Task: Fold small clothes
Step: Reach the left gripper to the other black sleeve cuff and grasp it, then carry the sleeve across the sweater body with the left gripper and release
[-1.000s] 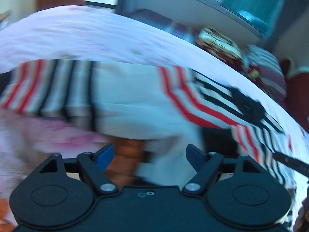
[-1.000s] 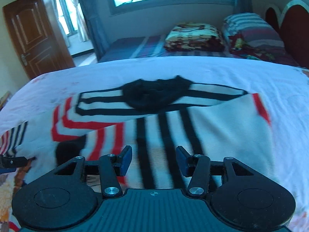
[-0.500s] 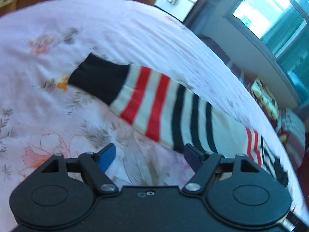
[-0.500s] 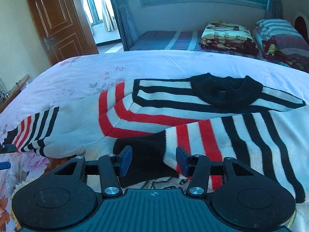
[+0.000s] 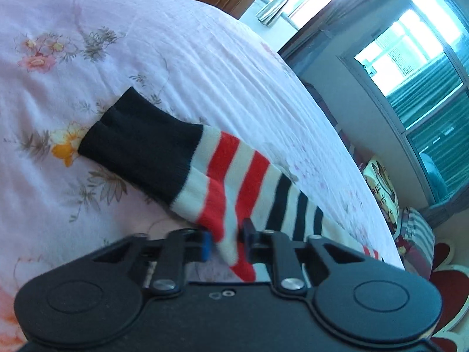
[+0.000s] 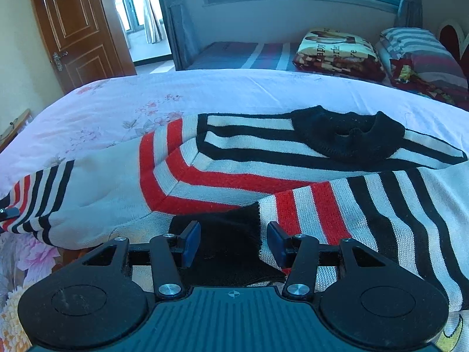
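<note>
A small knit sweater (image 6: pixel 234 176), white with red and black stripes and a black collar (image 6: pixel 348 135), lies spread on the bed. Its right sleeve is folded across the body, black cuff (image 6: pixel 231 231) nearest me. My right gripper (image 6: pixel 233 245) is open and hovers over that cuff. In the left wrist view the left sleeve (image 5: pixel 240 176) stretches out with its black cuff (image 5: pixel 137 143) on the sheet. My left gripper (image 5: pixel 227 242) is shut on the striped sleeve fabric just behind the cuff.
The bed has a pale pink floral sheet (image 5: pixel 146 44). A second bed with folded blankets and pillows (image 6: pixel 337 50) stands behind it under a window. A brown door (image 6: pixel 76 26) is at the far left.
My left gripper has closed on the left sleeve, which it only hovered over before. My right gripper has moved in a little closer over the folded right cuff and stays open.
</note>
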